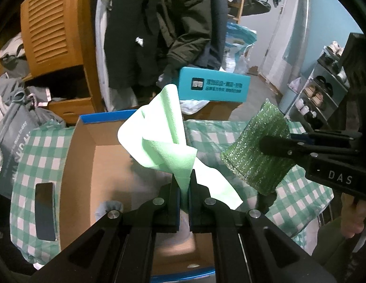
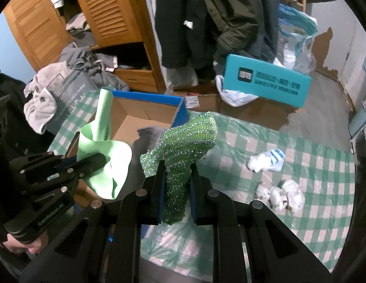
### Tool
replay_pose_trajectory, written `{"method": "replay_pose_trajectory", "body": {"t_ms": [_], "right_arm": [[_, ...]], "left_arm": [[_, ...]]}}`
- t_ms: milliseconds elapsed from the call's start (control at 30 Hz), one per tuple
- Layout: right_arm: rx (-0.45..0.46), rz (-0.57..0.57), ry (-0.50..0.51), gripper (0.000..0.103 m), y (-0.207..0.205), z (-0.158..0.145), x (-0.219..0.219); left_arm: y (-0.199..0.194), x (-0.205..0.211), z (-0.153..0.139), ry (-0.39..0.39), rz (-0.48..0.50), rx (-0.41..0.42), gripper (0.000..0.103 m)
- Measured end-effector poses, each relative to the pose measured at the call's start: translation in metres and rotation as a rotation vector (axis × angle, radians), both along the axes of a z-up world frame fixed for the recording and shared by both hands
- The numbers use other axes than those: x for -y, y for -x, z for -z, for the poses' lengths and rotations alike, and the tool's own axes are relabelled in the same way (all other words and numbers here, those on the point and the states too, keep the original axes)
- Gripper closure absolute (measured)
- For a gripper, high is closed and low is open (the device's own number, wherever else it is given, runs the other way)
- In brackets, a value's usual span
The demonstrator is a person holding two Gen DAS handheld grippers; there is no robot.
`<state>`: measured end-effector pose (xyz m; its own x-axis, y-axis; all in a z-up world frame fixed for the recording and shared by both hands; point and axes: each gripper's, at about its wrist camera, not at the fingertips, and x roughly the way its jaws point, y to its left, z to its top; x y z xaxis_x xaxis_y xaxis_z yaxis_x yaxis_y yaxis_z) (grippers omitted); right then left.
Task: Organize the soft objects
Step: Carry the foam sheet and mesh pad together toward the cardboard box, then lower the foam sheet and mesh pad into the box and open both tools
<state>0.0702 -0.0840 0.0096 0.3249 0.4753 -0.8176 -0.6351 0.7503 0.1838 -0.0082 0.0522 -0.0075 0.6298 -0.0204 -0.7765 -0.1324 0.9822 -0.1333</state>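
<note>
- Pale green cloth is pinched in the left tongs, held above the open cardboard box.
- Right tongs clamp a glittery green scrubbing cloth over the checked surface.
- White socks lie on it, near a striped sock.

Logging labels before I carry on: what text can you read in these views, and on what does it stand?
"DAS": body of the right gripper.
"GenRobot.AI": body of the left gripper.
Teal box: white lines of characters, too blurred to read.
Grey bag: pale lettering, too distorted to read.
Small tag beyond the cardboard box: too small.
</note>
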Motion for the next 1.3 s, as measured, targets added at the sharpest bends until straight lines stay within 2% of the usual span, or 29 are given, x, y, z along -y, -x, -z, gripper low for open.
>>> {"method": "replay_pose_trajectory", "body": {"t_ms": [700,1133,1233,1300], "right_arm": [[-0.033,-0.147,0.074,0.087,0.014,0.028,-0.088],[-0.083,-0.202,0.117,0.087,0.016,0.052,-0.116],[-0.089,-0.217,0.120,0.086,0.017,0.053,-0.119],[-0.088,-0.223,0.125,0.078,0.018,0.053,-0.120]], "left_arm": [[0.012,-0.059,0.023,-0.021,-0.108,-0.061,0.098],[0.013,-0.077,0.039,-0.006,-0.138,-0.108,0.098],[0.013,-0.077,0.040,-0.007,-0.143,-0.119,0.097],[0.013,-0.078,0.040,-0.011,-0.150,-0.124,0.092]]}}
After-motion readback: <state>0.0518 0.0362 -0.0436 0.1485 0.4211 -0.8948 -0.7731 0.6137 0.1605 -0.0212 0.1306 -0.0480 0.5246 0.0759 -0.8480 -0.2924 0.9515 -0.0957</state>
